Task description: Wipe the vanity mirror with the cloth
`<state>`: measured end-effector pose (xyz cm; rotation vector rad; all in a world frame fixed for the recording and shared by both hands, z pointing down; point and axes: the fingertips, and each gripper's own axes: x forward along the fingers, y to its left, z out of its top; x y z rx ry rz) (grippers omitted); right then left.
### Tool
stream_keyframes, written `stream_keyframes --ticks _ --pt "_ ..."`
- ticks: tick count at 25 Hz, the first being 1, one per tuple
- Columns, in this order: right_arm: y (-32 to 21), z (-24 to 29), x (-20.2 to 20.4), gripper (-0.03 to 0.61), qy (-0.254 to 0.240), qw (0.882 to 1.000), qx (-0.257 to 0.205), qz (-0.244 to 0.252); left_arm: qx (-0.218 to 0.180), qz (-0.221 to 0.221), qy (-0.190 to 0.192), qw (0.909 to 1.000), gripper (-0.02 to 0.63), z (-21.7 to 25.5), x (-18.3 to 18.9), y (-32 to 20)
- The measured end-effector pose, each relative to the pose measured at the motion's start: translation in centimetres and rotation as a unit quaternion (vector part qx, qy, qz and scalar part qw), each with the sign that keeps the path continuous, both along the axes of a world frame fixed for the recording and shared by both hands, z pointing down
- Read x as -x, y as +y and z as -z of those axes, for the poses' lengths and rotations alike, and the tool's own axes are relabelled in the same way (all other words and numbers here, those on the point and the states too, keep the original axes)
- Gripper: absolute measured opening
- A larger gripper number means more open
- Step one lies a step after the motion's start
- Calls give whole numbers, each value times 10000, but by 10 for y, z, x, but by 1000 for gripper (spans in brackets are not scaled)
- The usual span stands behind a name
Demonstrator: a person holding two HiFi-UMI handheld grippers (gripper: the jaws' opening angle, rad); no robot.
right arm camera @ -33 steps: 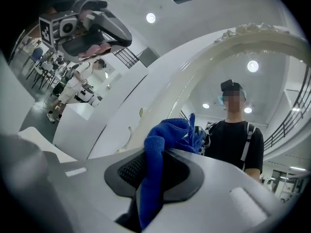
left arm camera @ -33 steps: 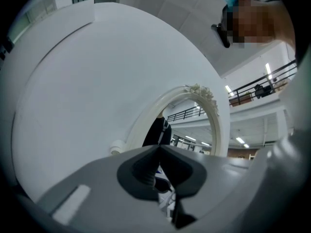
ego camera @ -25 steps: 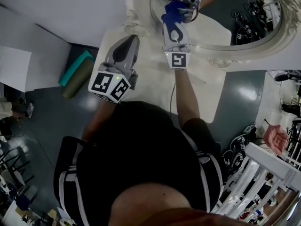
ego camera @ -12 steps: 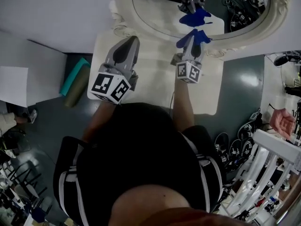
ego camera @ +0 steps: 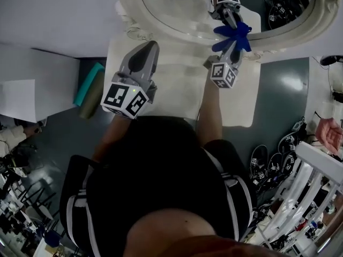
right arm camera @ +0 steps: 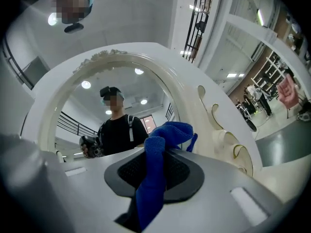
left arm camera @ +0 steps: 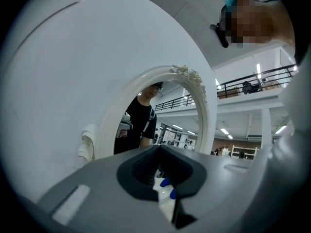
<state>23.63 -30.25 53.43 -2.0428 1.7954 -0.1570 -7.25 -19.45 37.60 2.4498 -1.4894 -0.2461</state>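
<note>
From the head view, the right gripper [ego camera: 231, 42] pinches the blue cloth [ego camera: 234, 32] and has it against the vanity mirror [ego camera: 182, 7], right at the lower frame [ego camera: 281, 35]. The left gripper [ego camera: 146, 49] hangs over the white table [ego camera: 177, 84] near its left edge, apart from the mirror.

In the left gripper view, the jaws meet with nothing between them, and the oval frame stands ahead beside bare wall [left arm camera: 58, 72].

In the right gripper view, the jaws clamp the cloth, which bunches up by the frame's right side. Open glass lies to the left.
</note>
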Motion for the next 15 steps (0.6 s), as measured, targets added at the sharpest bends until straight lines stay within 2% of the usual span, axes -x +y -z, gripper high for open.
stream_keyframes --ticks 8,15 --pt "-13 1 5 78 -244 9993 -259 63 155 -46 -131 9998 11 -8 -3 -8" --pt "-7 39 44 75 365 9952 -645 639 163 -71 -129 9998 11 -8 -5 -1"
